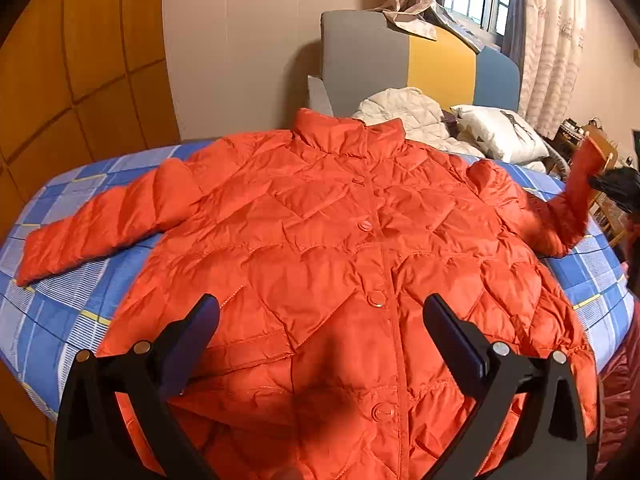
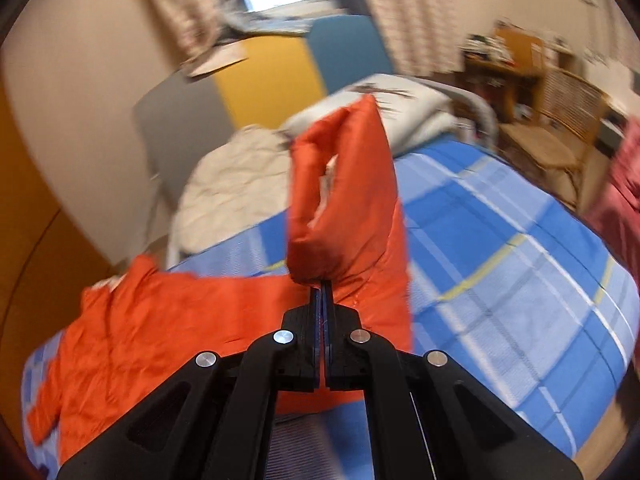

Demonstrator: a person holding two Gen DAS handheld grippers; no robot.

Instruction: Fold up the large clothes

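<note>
An orange quilted jacket lies front up and buttoned on the bed, collar toward the headboard. Its left sleeve lies flat, stretched out to the left. My left gripper is open and empty, just above the jacket's lower front. My right gripper is shut on the cuff of the right sleeve and holds it up off the bed; it also shows at the right edge of the left wrist view, with the lifted sleeve. The right wrist view is blurred by motion.
The bed has a blue checked sheet. A white jacket and a pillow lie by the grey, yellow and blue headboard. A wooden wardrobe stands left, wooden furniture to the right of the bed.
</note>
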